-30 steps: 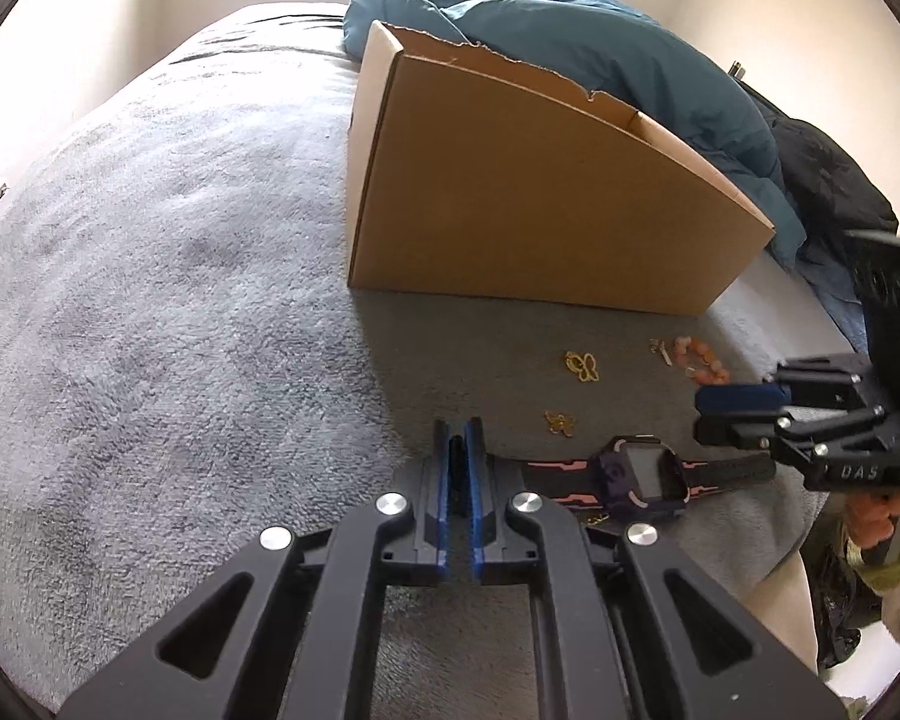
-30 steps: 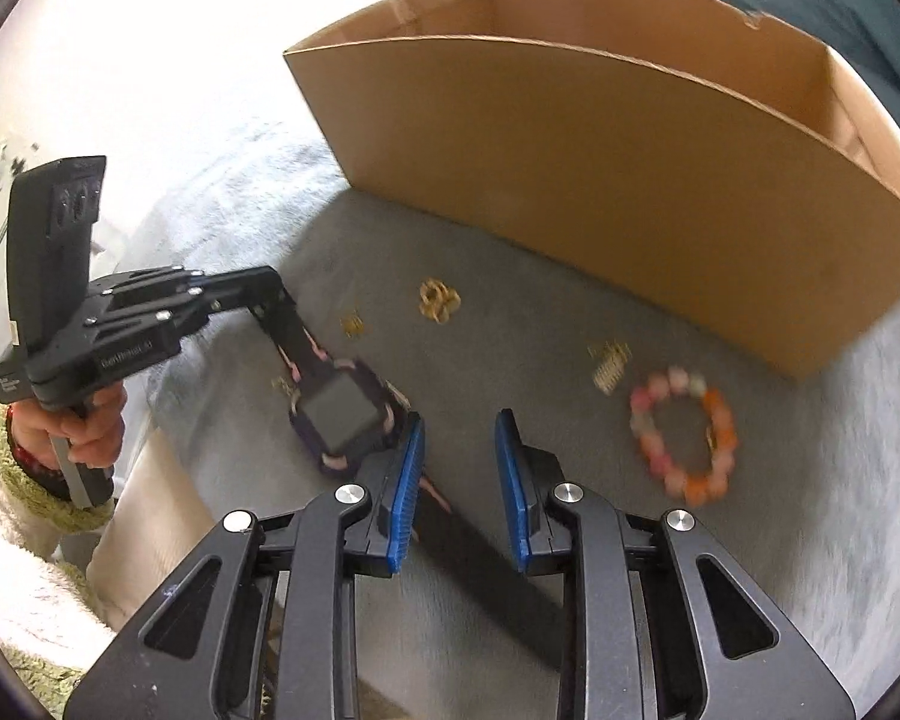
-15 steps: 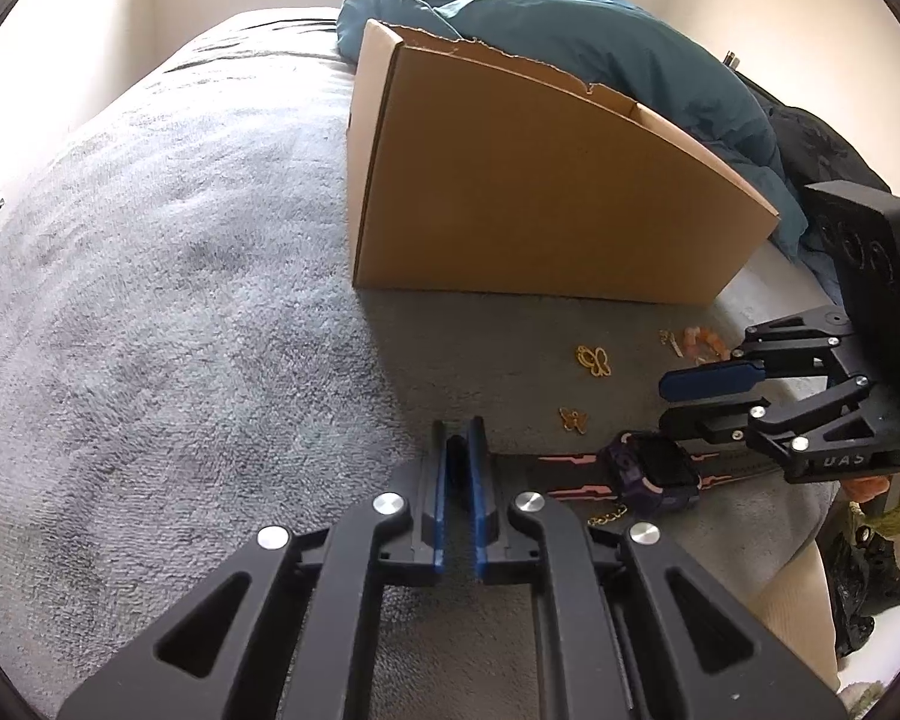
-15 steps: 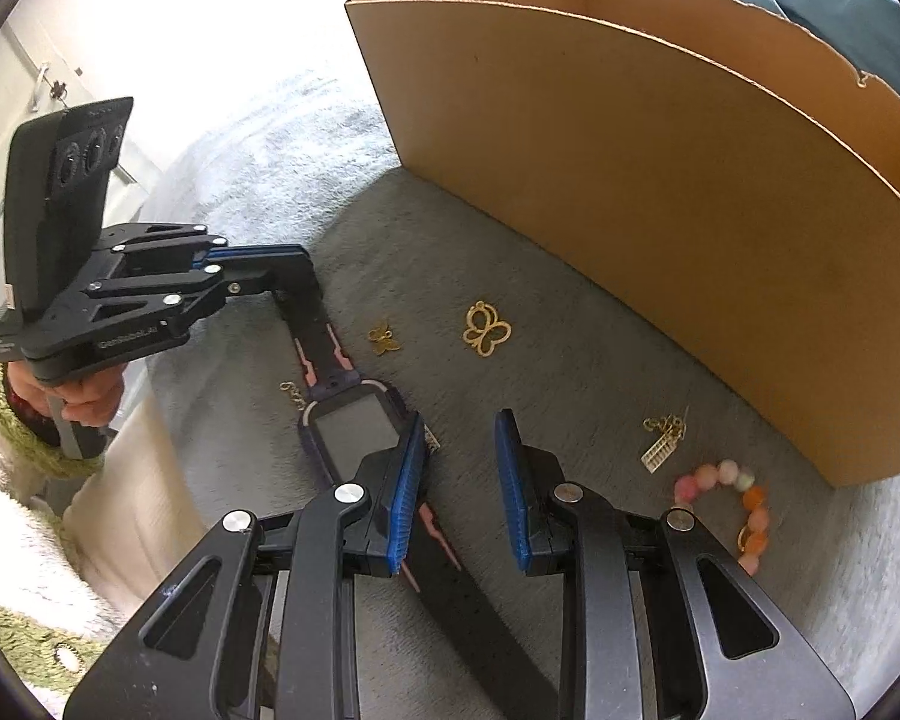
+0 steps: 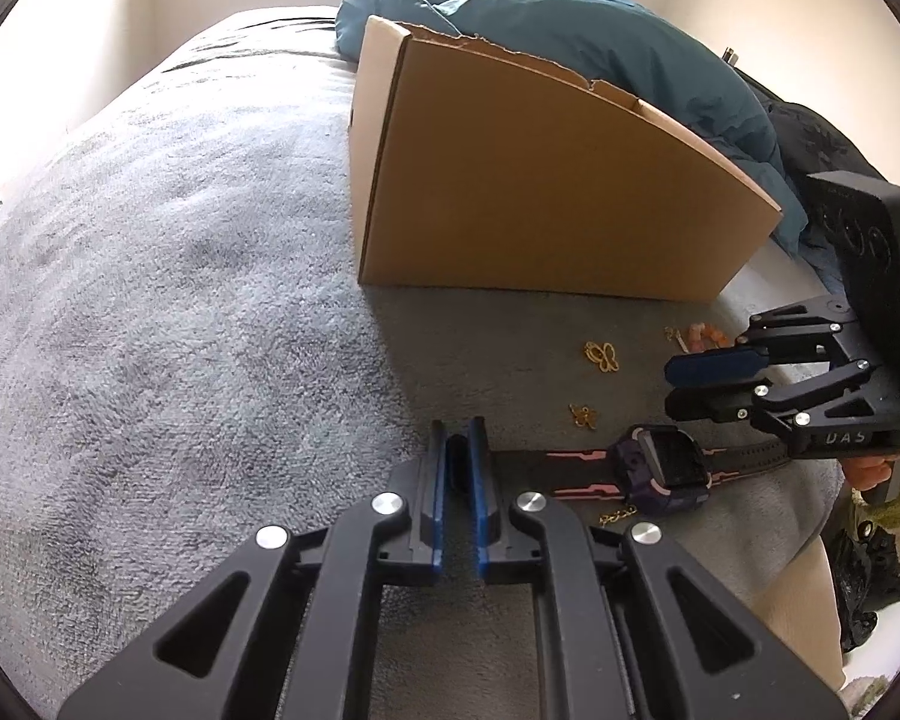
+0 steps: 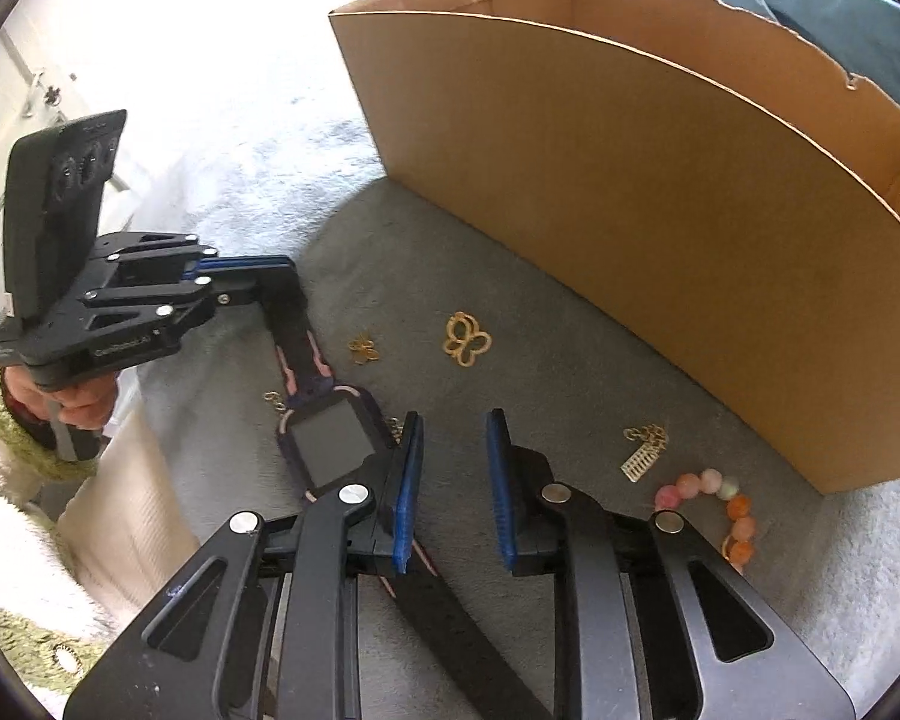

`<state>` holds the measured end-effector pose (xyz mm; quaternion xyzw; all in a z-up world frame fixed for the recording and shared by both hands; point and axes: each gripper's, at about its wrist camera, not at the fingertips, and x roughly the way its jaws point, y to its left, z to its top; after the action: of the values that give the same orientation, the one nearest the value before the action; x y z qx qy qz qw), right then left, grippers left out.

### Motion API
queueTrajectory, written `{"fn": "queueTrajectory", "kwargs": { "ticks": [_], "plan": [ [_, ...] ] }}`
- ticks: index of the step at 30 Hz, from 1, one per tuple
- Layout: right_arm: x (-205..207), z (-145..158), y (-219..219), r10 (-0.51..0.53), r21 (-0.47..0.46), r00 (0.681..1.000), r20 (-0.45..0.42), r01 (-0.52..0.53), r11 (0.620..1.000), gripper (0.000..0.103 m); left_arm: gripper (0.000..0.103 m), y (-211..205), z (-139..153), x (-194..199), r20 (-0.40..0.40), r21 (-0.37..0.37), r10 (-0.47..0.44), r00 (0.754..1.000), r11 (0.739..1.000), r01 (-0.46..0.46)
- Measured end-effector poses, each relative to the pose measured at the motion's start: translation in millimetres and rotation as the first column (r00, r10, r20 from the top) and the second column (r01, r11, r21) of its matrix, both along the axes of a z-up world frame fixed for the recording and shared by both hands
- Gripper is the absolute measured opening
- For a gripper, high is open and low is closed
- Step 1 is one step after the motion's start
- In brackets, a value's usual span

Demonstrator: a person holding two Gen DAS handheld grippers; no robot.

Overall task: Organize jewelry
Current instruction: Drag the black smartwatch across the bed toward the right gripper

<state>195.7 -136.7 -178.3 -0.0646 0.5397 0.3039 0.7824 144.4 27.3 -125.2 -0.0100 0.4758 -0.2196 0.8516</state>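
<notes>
Two grippers over the grey blanket (image 5: 168, 312) on the bed. I read the left gripper (image 5: 456, 450) as clamped on the end of the watch (image 6: 330, 450) strap: jaws nearly together, dark strap tip between the blue pads. Watch lies flat on the blanket, face up, purple case with pink-marked strap, running from the left gripper across toward the right gripper (image 6: 453, 468).

Right gripper: jaws have just been closing, a gap left between them, only blanket in it; the watch strap runs under its left finger. Nothing held there.

Loose pieces on the blanket between watch and cardboard box (image 6: 630, 192): large gold butterfly charm (image 6: 465, 339), small gold butterfly charm (image 6: 364, 349), gold comb-shaped pendant (image 6: 643, 457), pink and orange bead bracelet (image 6: 720, 510). Short gold chain (image 5: 618, 517) touching the watch case. Box stands open-topped, just beyond the charms. Teal duvet (image 5: 558, 30) behind the box.
</notes>
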Motion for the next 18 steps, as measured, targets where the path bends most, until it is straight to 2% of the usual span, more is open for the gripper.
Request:
{"fn": "queueTrajectory", "kwargs": {
  "ticks": [8, 12, 15, 18],
  "plan": [
    [2.4, -10.4, 7.7, 0.059, 0.004, 0.998, -0.037, -0.059, 0.998, 0.018, 0.007, -0.3, -0.7, -0.3, 0.001, 0.0, 0.007, 1.0, 1.0, -0.007],
    [1.9, -17.7, 20.6, 0.079, -0.054, 0.997, 0.0, -0.079, 0.995, 0.017, 0.007, 0.3, -1.6, 0.1, 0.001, -0.003, 0.008, 1.0, 1.0, -0.008],
    [-1.7, -21.3, 24.2, 0.064, -0.124, 0.997, 0.044, -0.058, 0.991, 0.011, 0.007, 1.9, -2.2, 0.4, 0.003, -0.004, 0.011, 1.0, 1.0, -0.011],
    [-5.6, -23.1, 23.9, 0.04, -0.137, 0.997, 0.068, -0.03, 0.99, 0.011, 0.007, 8.1, -2.6, 2.8, -0.003, -0.019, 0.023, 1.0, 1.0, -0.023]
  ]
}}
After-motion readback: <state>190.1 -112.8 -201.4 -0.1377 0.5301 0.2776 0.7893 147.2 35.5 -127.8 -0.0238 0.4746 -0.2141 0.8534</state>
